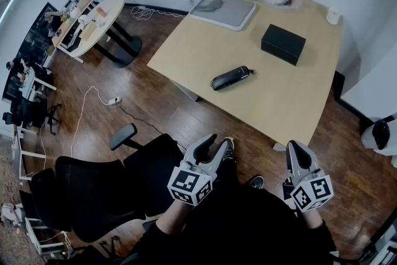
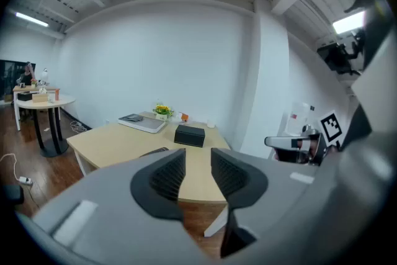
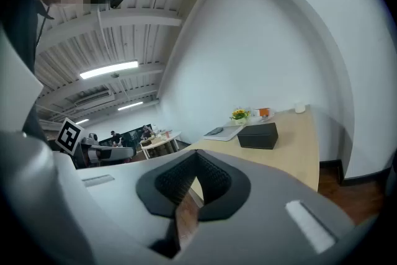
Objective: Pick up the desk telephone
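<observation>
A black chair (image 1: pixel 93 192) stands at the left. Just beside it the left hand-held gripper (image 1: pixel 218 141) is held above the floor (image 1: pixel 155 115), its jaws narrow with only a slit between them and nothing in it. The black telephone (image 1: pixel 229 78) lies on the counter (image 1: pixel 192 53), well apart from both grippers, with a black box (image 1: pixel 283 43) up to its right. The right hand-held gripper (image 1: pixel 293 148) has its jaws together, empty.

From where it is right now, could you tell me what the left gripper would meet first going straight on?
The left gripper would probably meet the wooden desk near its front edge, just right of the black handset; depth is hard to judge.
</observation>
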A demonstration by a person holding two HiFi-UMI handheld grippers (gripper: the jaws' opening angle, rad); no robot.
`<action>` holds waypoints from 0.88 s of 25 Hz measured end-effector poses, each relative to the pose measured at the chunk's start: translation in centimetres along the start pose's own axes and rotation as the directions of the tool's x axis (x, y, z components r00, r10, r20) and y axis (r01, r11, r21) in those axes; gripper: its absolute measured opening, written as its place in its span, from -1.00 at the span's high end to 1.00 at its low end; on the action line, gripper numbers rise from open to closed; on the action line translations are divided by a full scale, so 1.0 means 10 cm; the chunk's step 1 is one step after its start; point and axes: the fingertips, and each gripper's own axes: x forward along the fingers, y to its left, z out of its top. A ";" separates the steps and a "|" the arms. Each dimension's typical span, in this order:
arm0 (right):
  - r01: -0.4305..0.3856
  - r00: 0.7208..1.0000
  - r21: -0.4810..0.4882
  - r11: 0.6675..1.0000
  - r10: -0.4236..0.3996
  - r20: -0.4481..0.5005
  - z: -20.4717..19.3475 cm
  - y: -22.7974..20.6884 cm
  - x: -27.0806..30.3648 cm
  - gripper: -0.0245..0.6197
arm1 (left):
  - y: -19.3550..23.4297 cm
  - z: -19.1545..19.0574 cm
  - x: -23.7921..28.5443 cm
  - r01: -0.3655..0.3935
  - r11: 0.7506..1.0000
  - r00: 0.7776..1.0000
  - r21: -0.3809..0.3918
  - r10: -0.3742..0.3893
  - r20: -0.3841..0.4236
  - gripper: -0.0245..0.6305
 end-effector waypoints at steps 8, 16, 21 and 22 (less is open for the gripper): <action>0.092 0.996 -0.034 0.995 -0.092 0.006 0.25 -0.16 0.81 0.92 | 0.90 0.40 0.88 0.082 0.957 0.996 0.279 -0.072 -0.043 0.11; 0.187 0.982 -0.070 0.980 -0.188 -0.004 0.64 -0.24 1.85 0.92 | 1.71 0.03 2.25 0.305 0.886 0.924 0.350 -0.185 -0.336 -0.21; 0.191 0.980 -0.090 0.977 -0.196 -0.044 0.70 -0.16 2.29 0.92 | 1.91 -0.72 2.78 0.475 0.768 0.796 0.430 -0.166 -0.583 -0.25; 0.186 0.980 -0.093 0.978 -0.192 -0.055 0.71 -0.16 2.35 0.92 | 1.93 -0.83 2.85 0.496 0.754 0.775 0.431 -0.160 -0.612 -0.25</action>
